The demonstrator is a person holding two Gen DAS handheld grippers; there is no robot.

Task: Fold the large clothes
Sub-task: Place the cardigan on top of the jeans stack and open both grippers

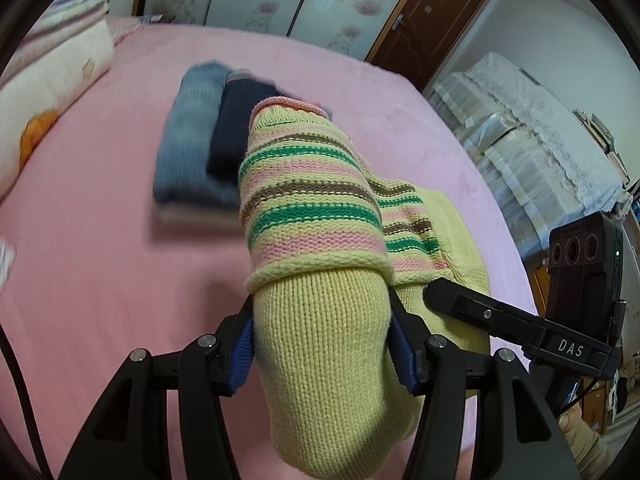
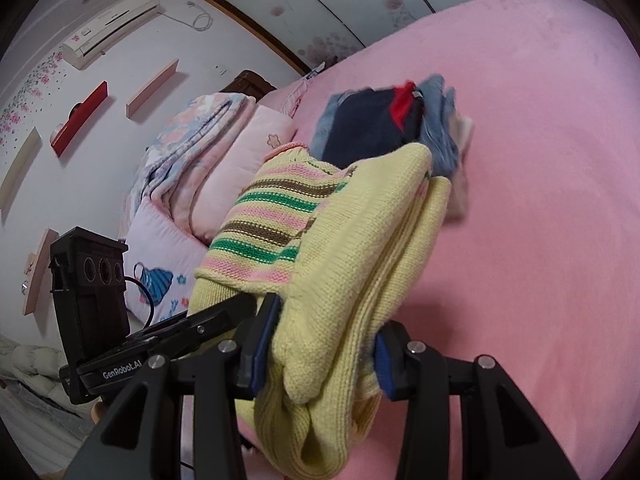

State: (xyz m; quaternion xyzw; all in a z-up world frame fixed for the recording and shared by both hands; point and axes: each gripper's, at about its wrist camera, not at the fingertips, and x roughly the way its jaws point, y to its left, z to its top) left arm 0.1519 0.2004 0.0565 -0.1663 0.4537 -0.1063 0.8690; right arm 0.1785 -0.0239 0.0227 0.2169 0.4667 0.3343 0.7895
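both grippers clamped on a folded sweater above the bed

left gripper (image 1: 322,344) holds one end of the folded yellow sweater (image 1: 320,240), its blue pads pressed into the knit on both sides. right gripper (image 2: 320,344) grips the other end of the same sweater (image 2: 352,240) the same way, jaws partly closed around the thick bundle. the sweater, plain yellow with pink, green and brown stripes, hangs between the two grippers above the pink bed (image 1: 100,260). beyond the sweater, a stack of folded clothes (image 1: 200,152) in blue and dark navy lies on the bed. to the left of that stack, at the bed's edge, sits folded bedding (image 2: 208,152) with a floral print.
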